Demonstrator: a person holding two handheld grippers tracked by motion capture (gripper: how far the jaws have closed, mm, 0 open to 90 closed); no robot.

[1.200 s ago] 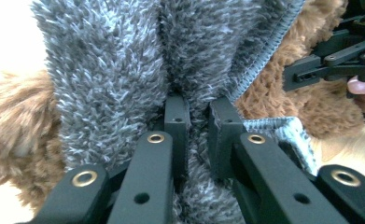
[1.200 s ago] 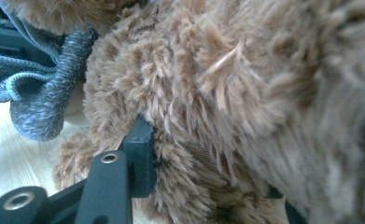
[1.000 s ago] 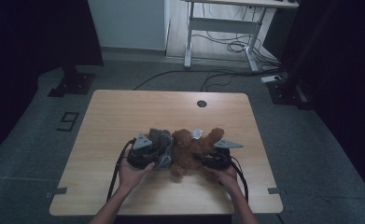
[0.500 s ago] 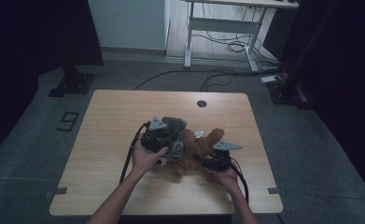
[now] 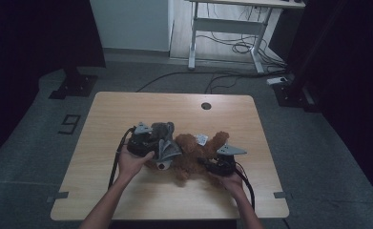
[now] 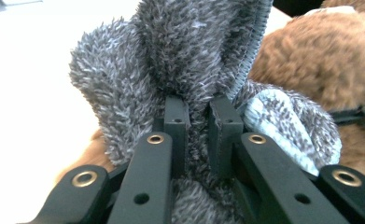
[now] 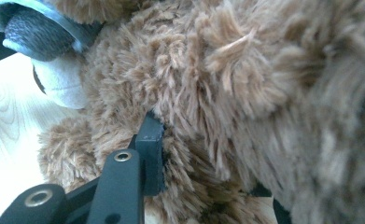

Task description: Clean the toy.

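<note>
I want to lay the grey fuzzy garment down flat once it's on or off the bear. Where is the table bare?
The table is bare along its far edge around the round hole, down its left side, and along the near edge. It is crowded at the centre: brown teddy bear, grey garment, both tools.

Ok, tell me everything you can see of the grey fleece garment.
The grey garment is a small, shaggy fleece piece with a ribbed edge and a paler blue-grey lining. It sits bunched at the head end of the brown bear, which lies on the table. The left claw is shut on a fold of it, lifting it slightly. What garment it is cannot be told.
</note>
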